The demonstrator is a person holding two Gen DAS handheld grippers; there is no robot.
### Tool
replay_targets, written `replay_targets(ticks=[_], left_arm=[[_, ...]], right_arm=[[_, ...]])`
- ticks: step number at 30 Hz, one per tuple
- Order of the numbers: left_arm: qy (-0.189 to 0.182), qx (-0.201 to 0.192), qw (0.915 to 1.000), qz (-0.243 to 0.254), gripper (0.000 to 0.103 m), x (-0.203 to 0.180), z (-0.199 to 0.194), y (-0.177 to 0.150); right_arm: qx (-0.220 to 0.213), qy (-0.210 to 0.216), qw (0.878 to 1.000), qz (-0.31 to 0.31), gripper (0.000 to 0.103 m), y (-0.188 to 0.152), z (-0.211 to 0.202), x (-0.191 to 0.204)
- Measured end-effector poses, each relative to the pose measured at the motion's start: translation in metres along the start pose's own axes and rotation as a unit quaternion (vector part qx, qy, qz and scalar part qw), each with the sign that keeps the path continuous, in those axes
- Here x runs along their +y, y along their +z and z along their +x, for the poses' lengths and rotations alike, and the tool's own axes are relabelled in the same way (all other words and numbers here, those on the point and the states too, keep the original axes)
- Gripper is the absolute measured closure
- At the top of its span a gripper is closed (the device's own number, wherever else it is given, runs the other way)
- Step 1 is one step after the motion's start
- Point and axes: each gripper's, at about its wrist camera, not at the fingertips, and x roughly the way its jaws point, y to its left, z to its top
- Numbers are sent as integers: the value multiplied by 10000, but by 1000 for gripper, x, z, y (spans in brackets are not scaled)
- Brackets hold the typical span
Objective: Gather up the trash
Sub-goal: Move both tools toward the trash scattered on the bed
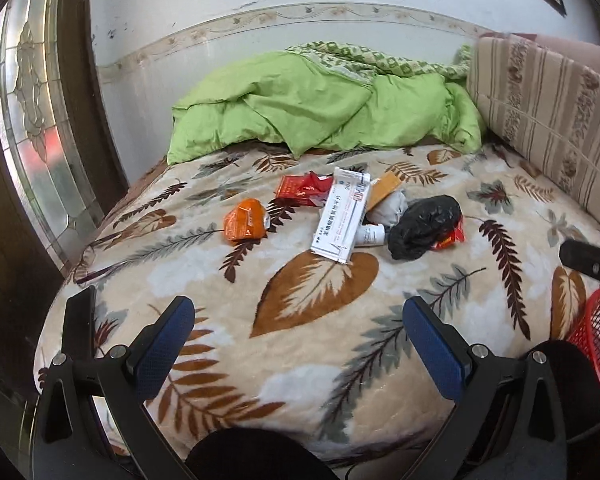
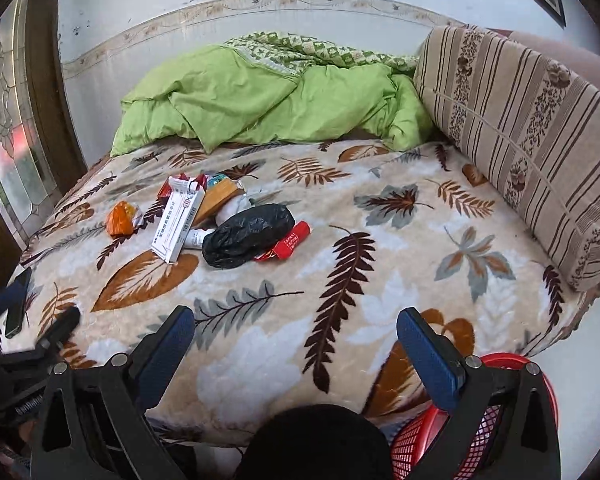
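Leaf-print blanket covers the bed (image 1: 320, 360), with a green quilt (image 1: 320, 108) bunched at the far end under a white wall and a striped cushion (image 2: 520, 128) along the right side. Trash lies in a loose cluster mid-bed: an orange wrapper (image 1: 246, 220) at the left, a red pack (image 1: 300, 191) beyond it, a long white box (image 1: 342, 216) leaning over a small white tube (image 1: 370, 236), a black bag (image 1: 424, 226) to the right, and a red carton (image 2: 290, 242) poking out from under the bag. The box runs near-to-far, tilted slightly right, and carries Chinese print too small to read with confidence; the red carton also bears characters I cannot make out. Both tools hang over the near edge of the bed, empty, jaws spread wide: the left gripper (image 1: 300, 344) faces the cluster almost head on, while from the right gripper (image 2: 296, 344) the pile sits far and to the left. A red basket (image 2: 500, 412) stands off the near right corner, just beside the right gripper. Judging by this, the left arm has the straighter reach to the box and wrapper, and the right is better placed for the bag, carton and basket.
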Motion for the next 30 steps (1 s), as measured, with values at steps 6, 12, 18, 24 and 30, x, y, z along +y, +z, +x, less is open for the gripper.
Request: replay_targets(ticks=[6, 12, 18, 24, 30], left_arm=[[82, -107, 9999, 47, 0, 3, -9, 1], [-90, -61, 9999, 113, 0, -2, -11, 2], [-78, 18, 10000, 46, 0, 1, -9, 1], [-18, -25, 10000, 35, 0, 2, -11, 1], [-6, -11, 10000, 23, 0, 2, -11, 1]], right_arm=[[15, -173, 9998, -128, 1, -3, -4, 5], [-14, -197, 9996, -213, 1, -4, -9, 10], [-25, -249, 9994, -255, 1, -4, -11, 13], [-22, -293, 9990, -349, 1, -5, -11, 17], [-11, -282, 9990, -358, 1, -6, -11, 17]])
